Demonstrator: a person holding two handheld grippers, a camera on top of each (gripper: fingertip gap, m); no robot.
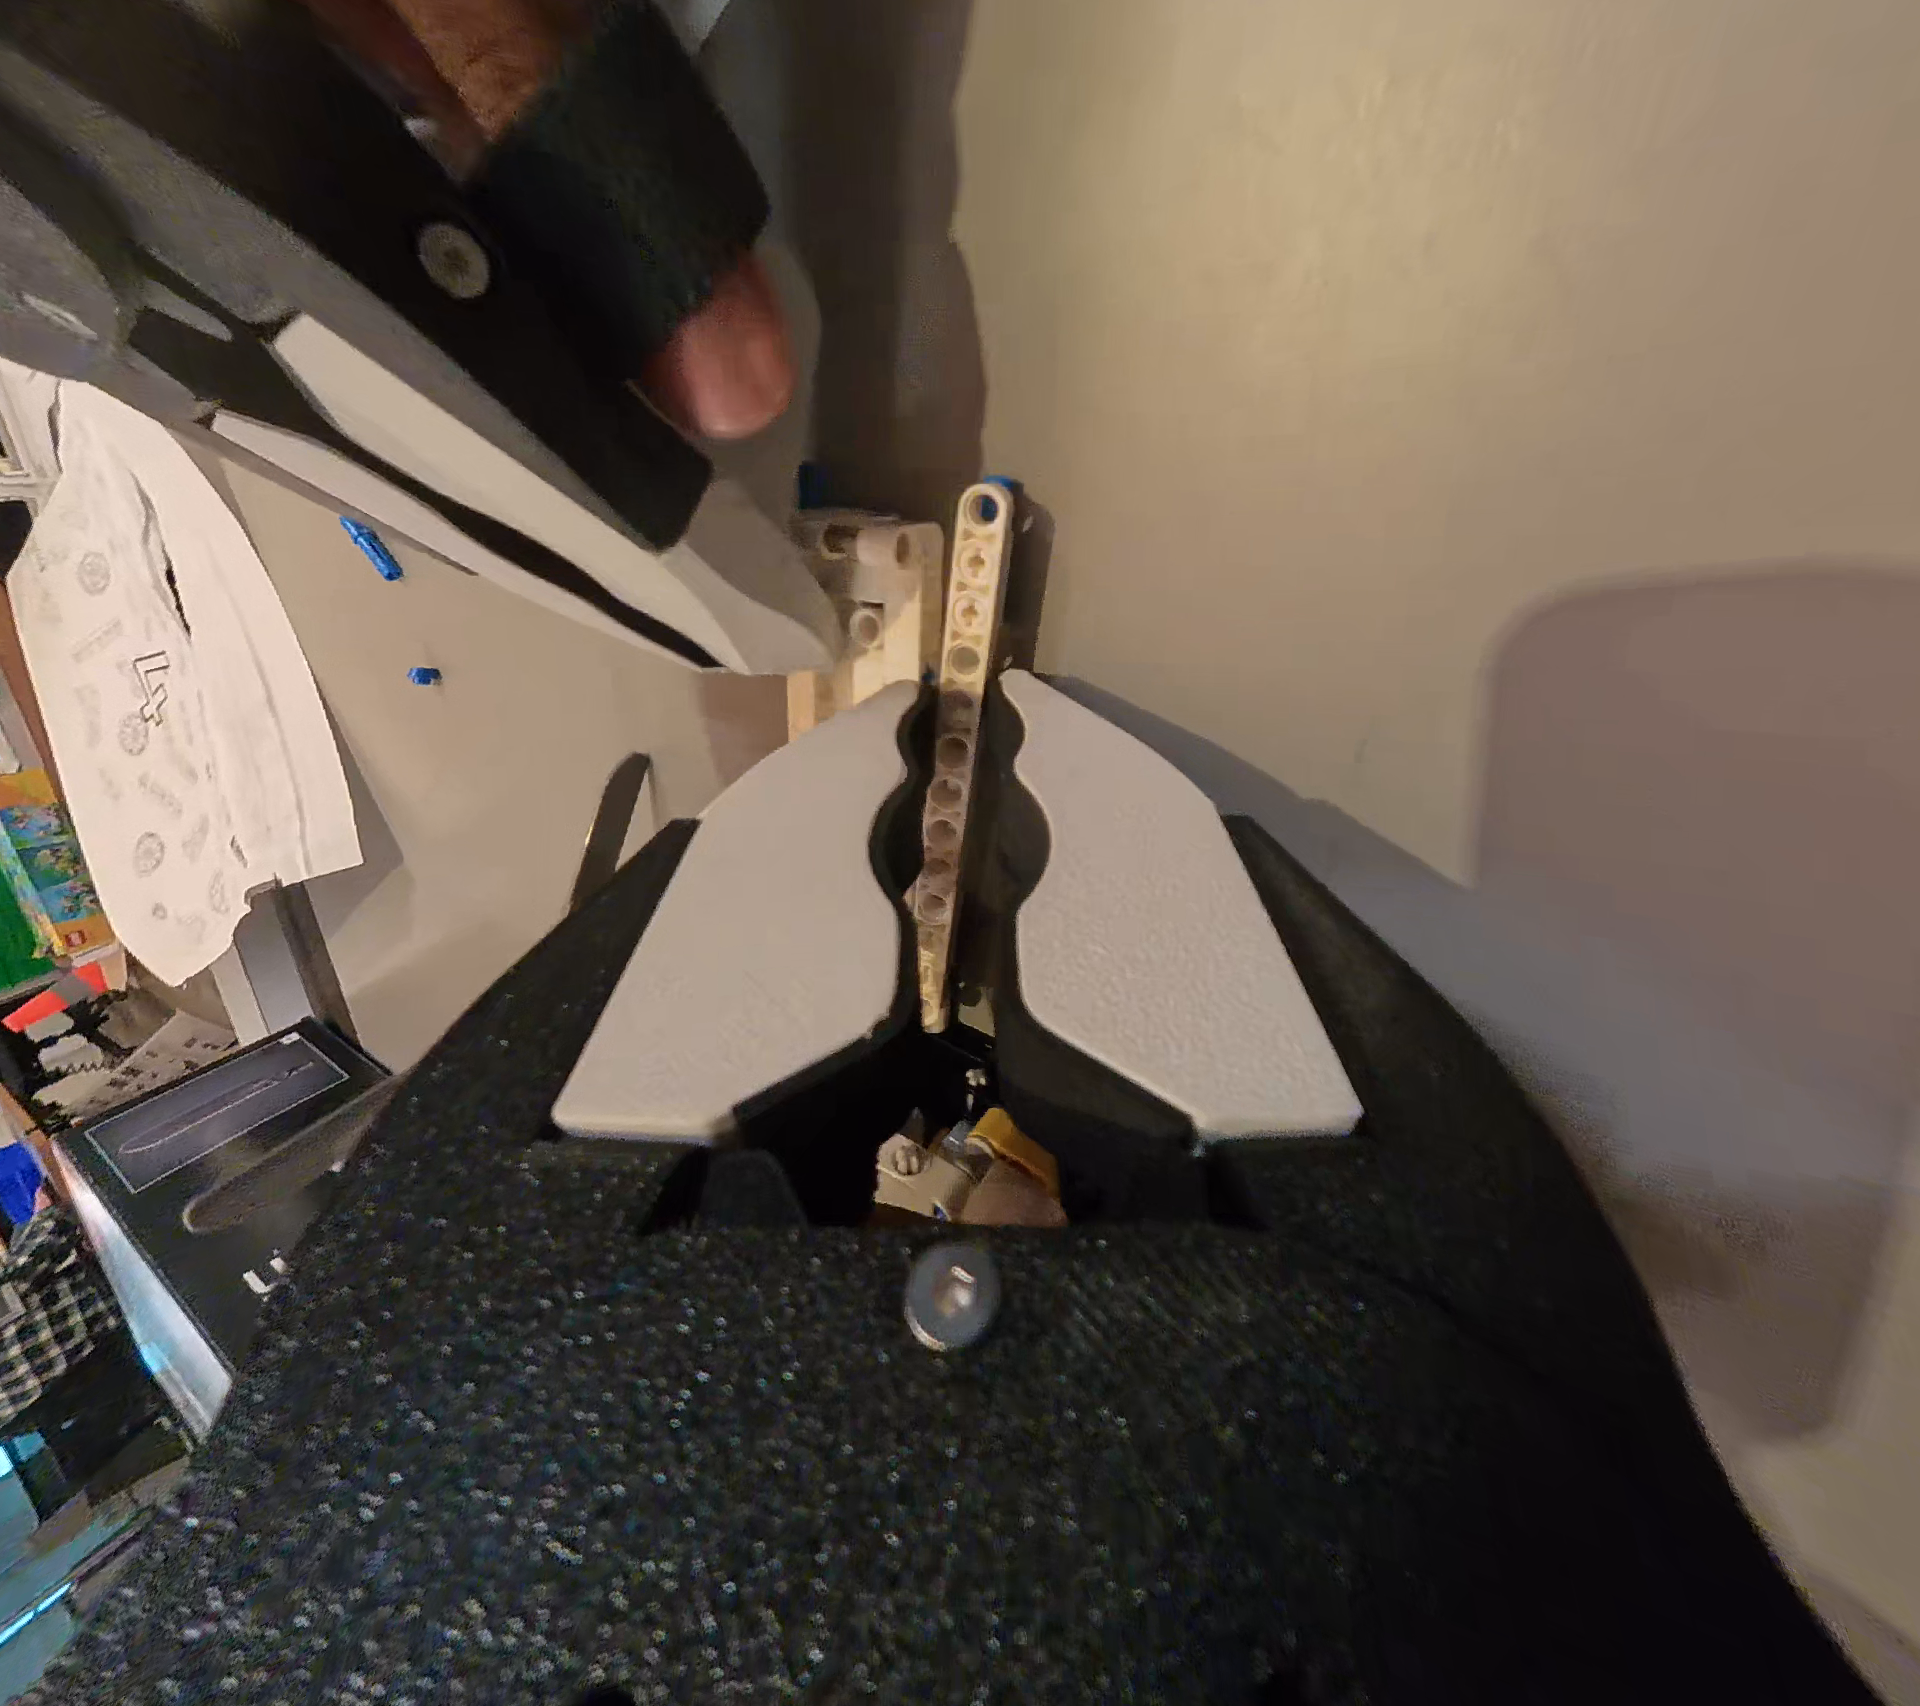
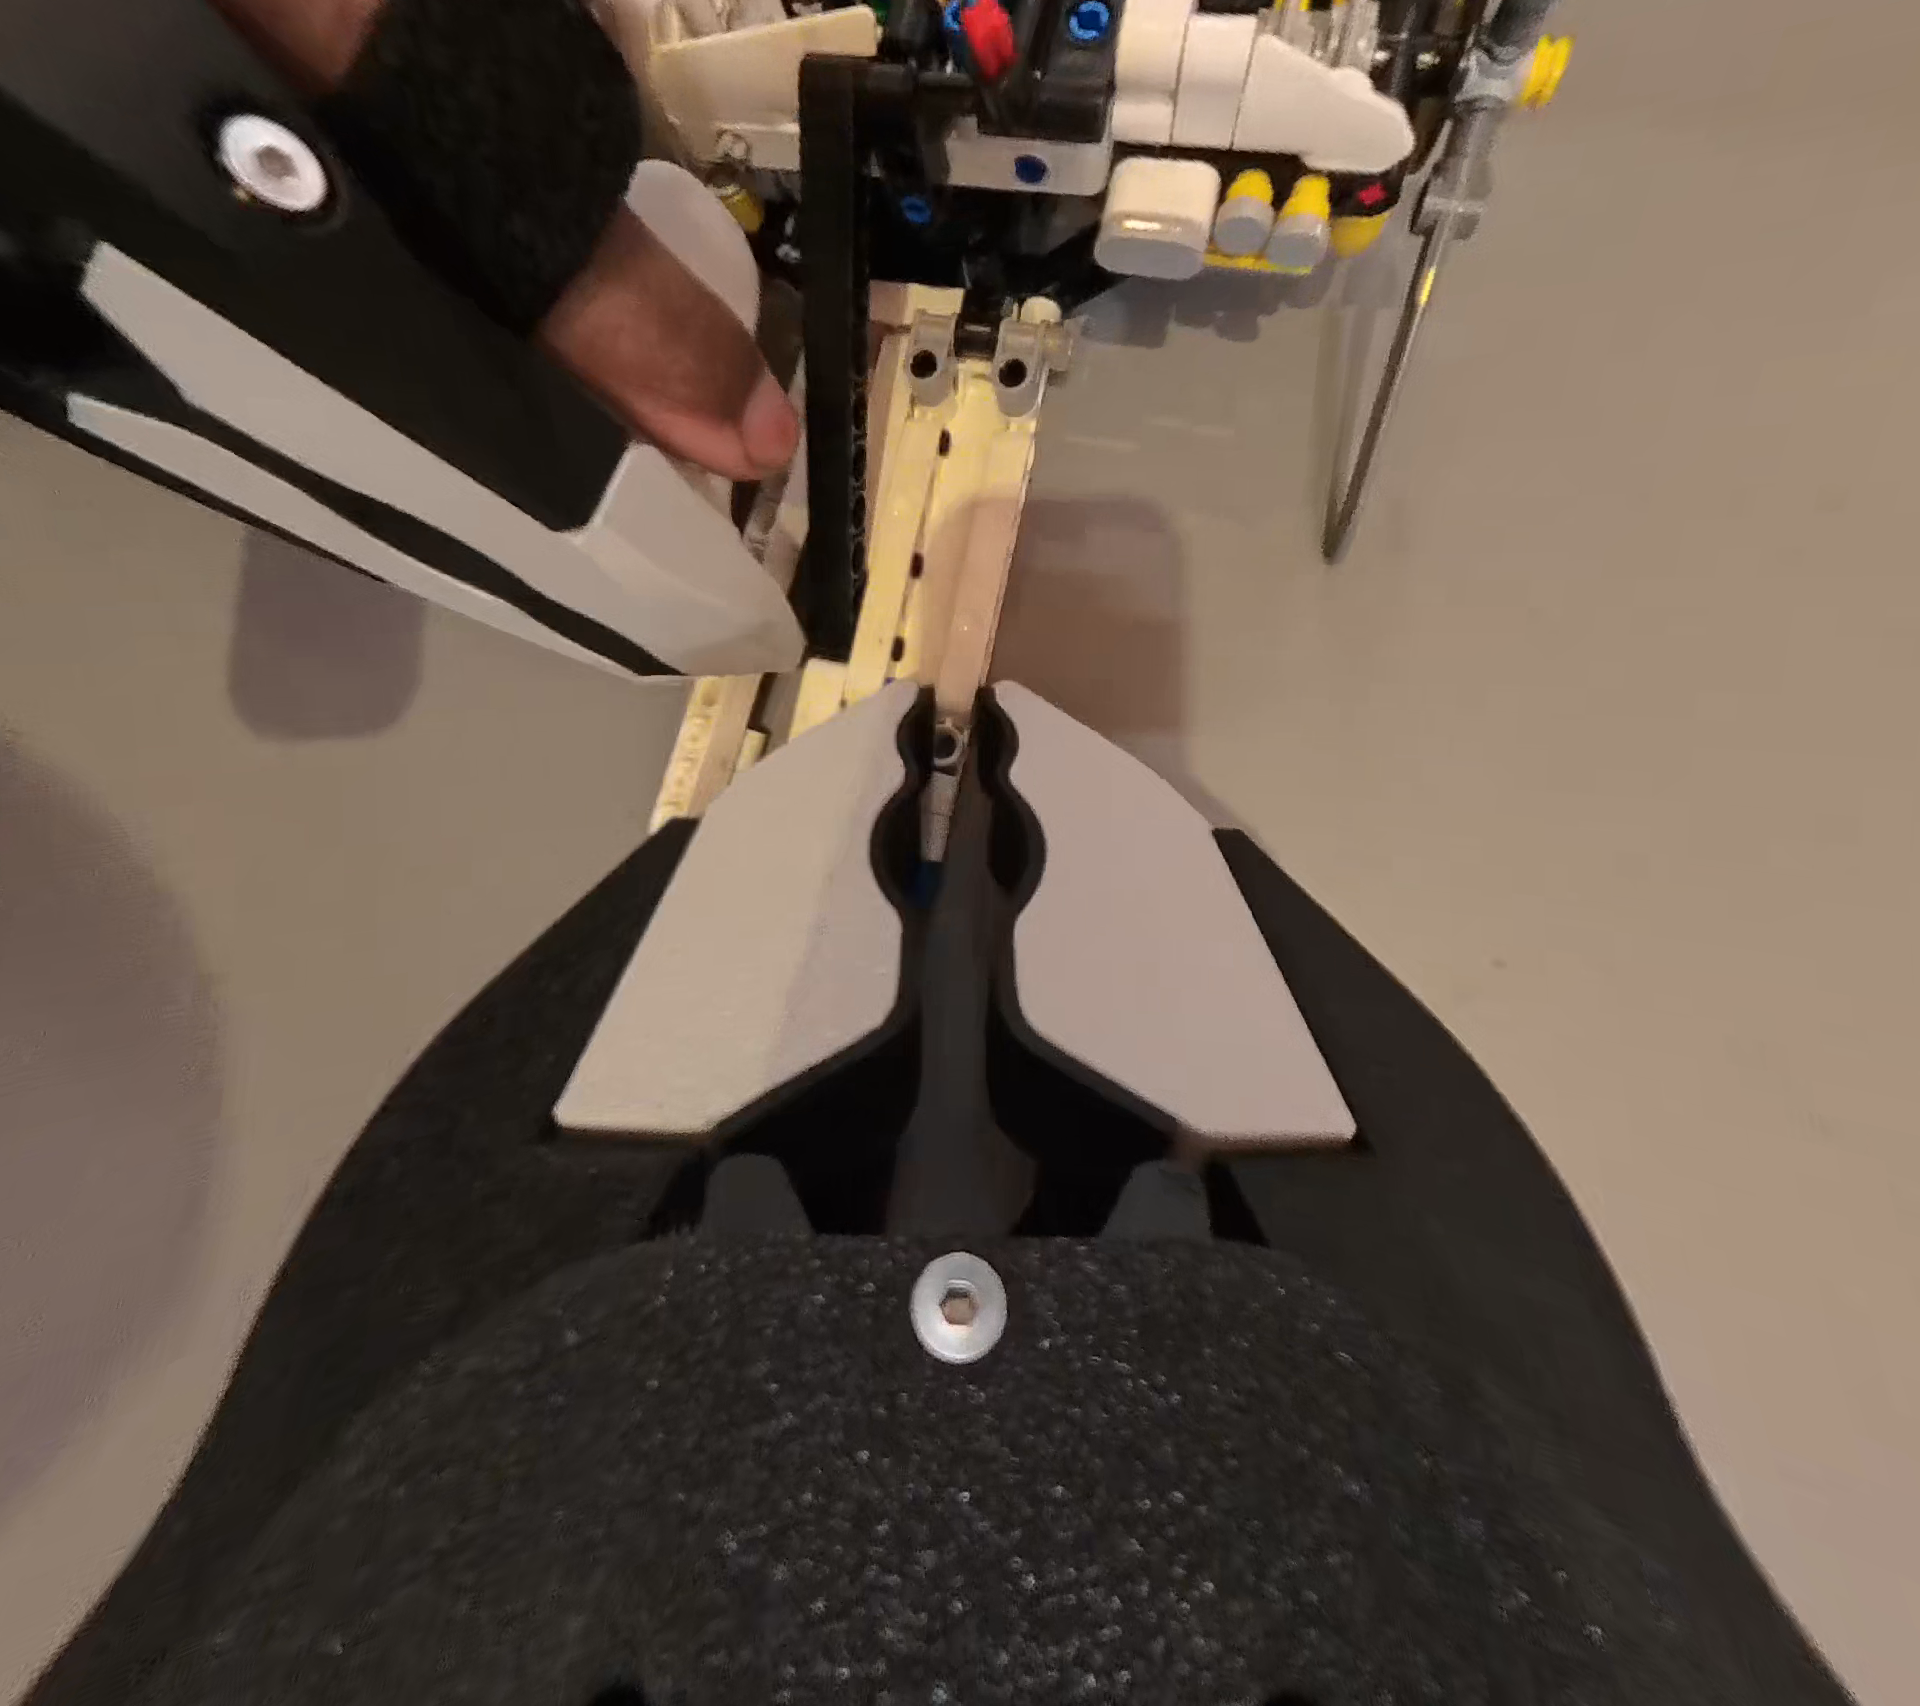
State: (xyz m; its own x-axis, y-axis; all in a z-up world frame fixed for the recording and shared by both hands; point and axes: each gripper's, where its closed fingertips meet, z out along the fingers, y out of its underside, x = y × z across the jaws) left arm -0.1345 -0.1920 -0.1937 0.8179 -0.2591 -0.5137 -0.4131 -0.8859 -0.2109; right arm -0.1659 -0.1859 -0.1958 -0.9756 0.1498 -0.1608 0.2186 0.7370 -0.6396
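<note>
In the left wrist view my left gripper (image 1: pixel 961 690) is shut on a cream perforated beam (image 1: pixel 977 576) that stands upright between the pads, with a black part just behind it. My right gripper (image 1: pixel 774 633) comes in from the upper left, a person's hand on it, and its tips touch the white block assembly (image 1: pixel 873 586) beside that beam. In the right wrist view my right gripper (image 2: pixel 954 700) is shut on the end of the cream tail boom (image 2: pixel 966 513) of a white, black and yellow brick model (image 2: pixel 1164 15). My left gripper (image 2: pixel 748 628) has its tips at the black beam (image 2: pixel 836 409).
Two small blue pins (image 1: pixel 369 550) (image 1: pixel 421 676) lie on the grey table (image 1: pixel 1351 306). A white printed sheet (image 1: pixel 156 669) hangs over the table's left edge, with a black box (image 1: pixel 208 1137) below it. A thin grey blade (image 2: pixel 1392 409) sticks out on the model's right. Left and right tips are no more than a few centimetres apart.
</note>
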